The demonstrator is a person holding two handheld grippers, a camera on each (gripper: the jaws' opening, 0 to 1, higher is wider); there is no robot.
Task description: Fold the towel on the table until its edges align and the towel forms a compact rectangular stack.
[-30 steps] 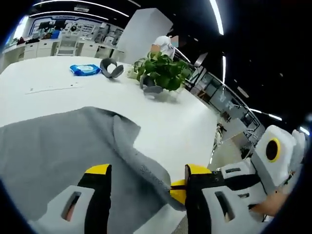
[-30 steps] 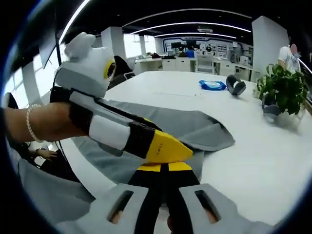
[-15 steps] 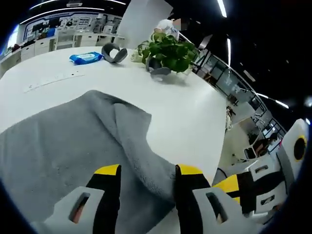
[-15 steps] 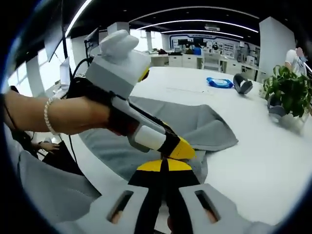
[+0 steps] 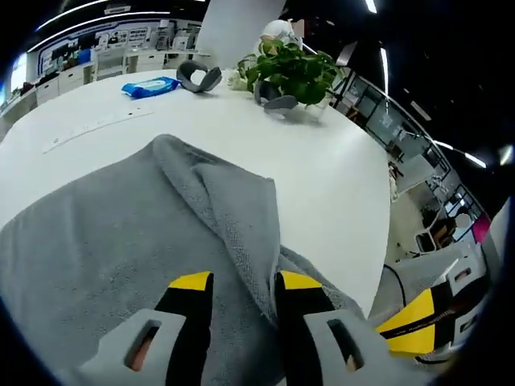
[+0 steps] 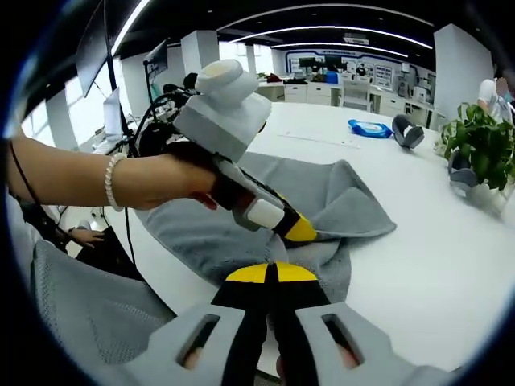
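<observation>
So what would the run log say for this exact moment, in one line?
step: folding | towel: grey, bunched, unfolded | left gripper: nearly closed on towel fold | right gripper: shut at towel edge

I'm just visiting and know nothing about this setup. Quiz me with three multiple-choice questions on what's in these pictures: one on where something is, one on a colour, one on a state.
1. Where does the potted plant stand?
A. on the far side of the white table, beyond the towel
B. on the towel
C. on the floor

2. What colour is the towel?
A. blue
B. grey
C. green

3. How does the towel lie?
A. in a neat compact stack
B. rolled into a tube
C. spread out, with a raised ridge of cloth

Answers:
1 A: the plant sits on bare tabletop past the cloth.
2 B: it is grey all over.
3 C: the left tool has a fold between its yellow tips.
</observation>
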